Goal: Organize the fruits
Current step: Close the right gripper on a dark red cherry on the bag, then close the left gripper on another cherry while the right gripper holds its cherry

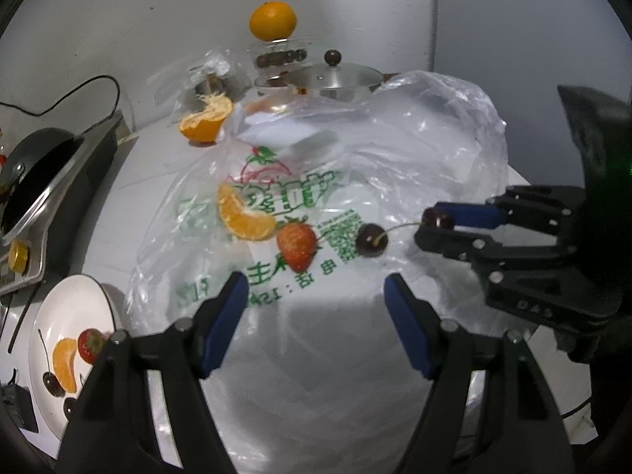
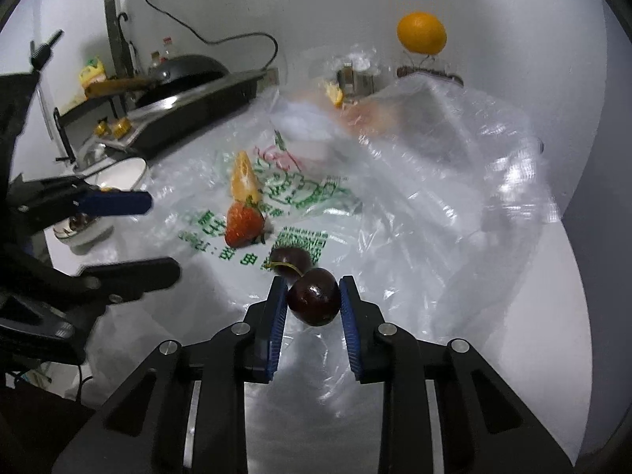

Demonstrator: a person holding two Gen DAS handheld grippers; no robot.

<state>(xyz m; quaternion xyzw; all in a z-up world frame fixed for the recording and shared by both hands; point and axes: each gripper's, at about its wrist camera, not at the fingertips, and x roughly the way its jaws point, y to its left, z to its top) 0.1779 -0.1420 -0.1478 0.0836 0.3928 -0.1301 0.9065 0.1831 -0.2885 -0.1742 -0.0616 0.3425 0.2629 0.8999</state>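
Note:
My right gripper (image 2: 312, 281) is shut on a dark cherry (image 2: 314, 302), held between its blue pads just above a printed clear plastic bag (image 2: 434, 197). On the bag lie a second cherry (image 1: 371, 239) with its stem, a strawberry (image 1: 296, 247) and an orange segment (image 1: 245, 217). My left gripper (image 1: 316, 280) hangs open over the bag's near part with nothing between its fingers, a little short of the strawberry. A white plate (image 1: 51, 308) at the lower left holds another orange segment, a strawberry and cherries.
A whole orange (image 1: 272, 19) sits on a glass jar at the back, beside a steel pot lid (image 1: 335, 77). A cut orange half (image 1: 205, 120) lies behind the bag. A stove with a dark wok (image 1: 35, 170) and a cable lines the left edge.

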